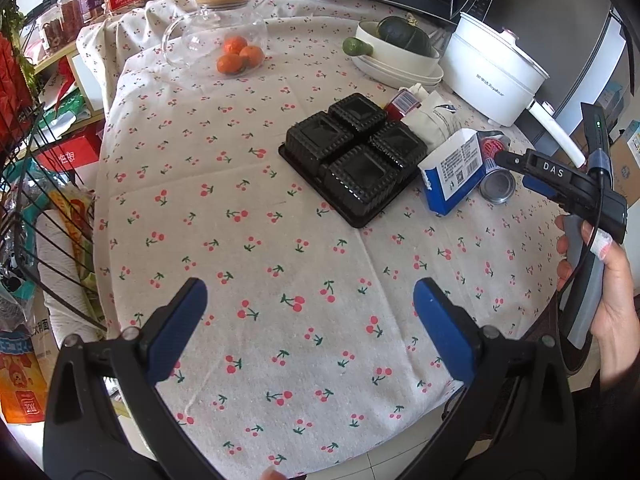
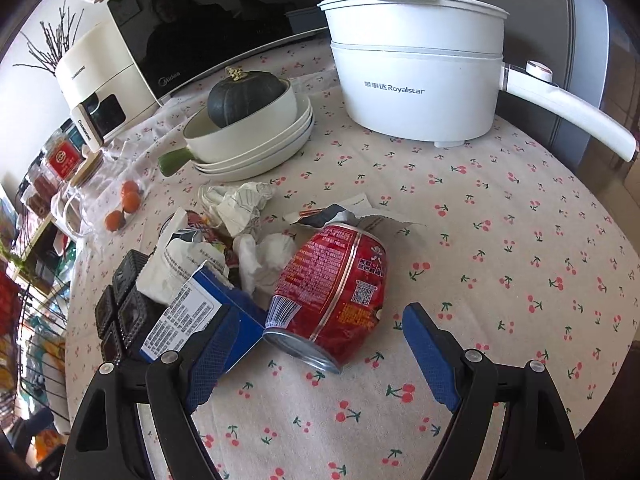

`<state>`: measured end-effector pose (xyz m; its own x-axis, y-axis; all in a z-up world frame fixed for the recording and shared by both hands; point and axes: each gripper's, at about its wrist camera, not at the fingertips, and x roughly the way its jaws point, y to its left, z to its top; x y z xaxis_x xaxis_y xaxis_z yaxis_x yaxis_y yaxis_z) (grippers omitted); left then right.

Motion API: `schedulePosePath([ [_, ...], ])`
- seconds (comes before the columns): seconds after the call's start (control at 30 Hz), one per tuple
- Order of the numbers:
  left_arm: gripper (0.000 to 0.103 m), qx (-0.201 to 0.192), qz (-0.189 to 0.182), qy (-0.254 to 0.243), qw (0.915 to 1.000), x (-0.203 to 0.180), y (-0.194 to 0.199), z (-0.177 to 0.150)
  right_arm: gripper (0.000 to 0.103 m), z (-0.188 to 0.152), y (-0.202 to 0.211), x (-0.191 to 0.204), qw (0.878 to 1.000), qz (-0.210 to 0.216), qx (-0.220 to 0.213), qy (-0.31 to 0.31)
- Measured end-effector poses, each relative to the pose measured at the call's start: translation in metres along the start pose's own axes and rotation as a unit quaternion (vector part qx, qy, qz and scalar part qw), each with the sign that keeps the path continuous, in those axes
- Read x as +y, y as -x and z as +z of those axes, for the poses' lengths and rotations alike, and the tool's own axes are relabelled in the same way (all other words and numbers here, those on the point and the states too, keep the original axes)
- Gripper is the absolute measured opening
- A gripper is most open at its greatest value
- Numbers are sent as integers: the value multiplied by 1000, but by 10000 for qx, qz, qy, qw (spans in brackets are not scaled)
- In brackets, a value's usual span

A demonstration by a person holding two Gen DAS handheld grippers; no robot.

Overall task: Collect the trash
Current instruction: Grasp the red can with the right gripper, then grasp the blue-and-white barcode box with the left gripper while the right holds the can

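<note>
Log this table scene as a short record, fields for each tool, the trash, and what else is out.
left tool: open, over bare tablecloth
right tool: open, fingers either side of the red can
red can: dented, lying on its side
other trash: blue box, black tray, crumpled paper
not trash: white pot, squash, oranges

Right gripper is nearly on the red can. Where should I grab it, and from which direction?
Probably across the middle of the red can. It lies on its side, base rim toward the camera, so the curved walls face left and right. The right gripper is open with its jaws already wider than the can; coming straight forward and low should straddle it. The left finger sits close to the blue box.
</note>
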<state>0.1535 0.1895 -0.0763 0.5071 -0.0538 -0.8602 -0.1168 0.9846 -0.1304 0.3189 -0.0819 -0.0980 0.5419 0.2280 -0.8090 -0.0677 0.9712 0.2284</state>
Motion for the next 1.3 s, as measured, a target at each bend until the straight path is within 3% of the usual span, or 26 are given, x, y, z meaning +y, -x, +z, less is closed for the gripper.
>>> schedulePosePath([
  [0.27,103,46,52,-68,10000,-9,-7,6,69,3,-28,-6,9995,146,211,-190],
  [0.63,103,43,-46,-354,9994,-38,-11,16,68,-7,-4,-20,9987,116,493,14],
  [0.87,103,28,-331,-916,9952,-74,-25,24,68,-19,31,-41,9971,27,675,352],
  [1.07,102,-187,-297,-1886,9814,-122,-42,37,68,-25,52,-67,9960,104,808,361],
  [1.2,102,-405,189,-2890,9563,-158,-56,48,68,-31,59,-80,9950,148,918,369],
  [1.3,101,-321,339,-3349,9411,-174,-69,52,68,-33,69,-89,9950,206,910,361],
])
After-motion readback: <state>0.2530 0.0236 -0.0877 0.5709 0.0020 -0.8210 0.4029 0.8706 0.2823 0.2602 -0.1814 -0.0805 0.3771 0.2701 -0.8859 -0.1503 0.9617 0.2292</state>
